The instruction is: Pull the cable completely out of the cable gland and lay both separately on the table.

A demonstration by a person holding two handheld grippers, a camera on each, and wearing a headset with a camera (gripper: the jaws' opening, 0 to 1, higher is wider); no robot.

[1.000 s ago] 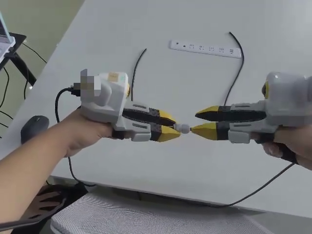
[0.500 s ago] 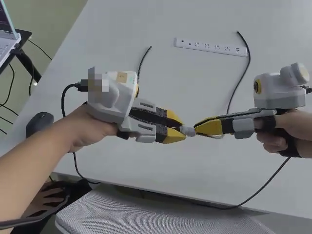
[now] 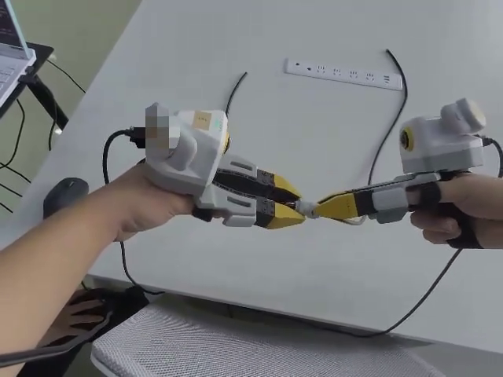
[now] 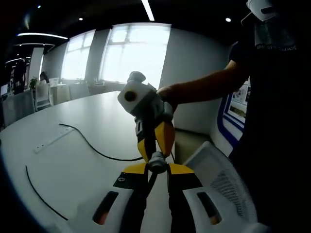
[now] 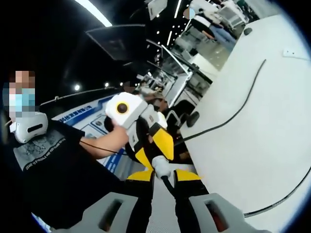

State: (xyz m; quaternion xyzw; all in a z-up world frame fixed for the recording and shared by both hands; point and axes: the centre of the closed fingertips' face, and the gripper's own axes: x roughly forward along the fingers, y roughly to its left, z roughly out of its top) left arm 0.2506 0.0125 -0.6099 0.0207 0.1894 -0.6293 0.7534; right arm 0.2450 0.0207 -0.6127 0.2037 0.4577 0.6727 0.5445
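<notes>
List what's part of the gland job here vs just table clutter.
Job: cable gland, its cable, left gripper shut on the gland, right gripper shut on the cable.
Lying about: power strip, its black cord, loose black wire, mouse, laptop.

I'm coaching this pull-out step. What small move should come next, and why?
Probably draw the right tool straight away from the left tool: the left one grips the cable gland, the right grips the cable just behind it, still threaded.
</notes>
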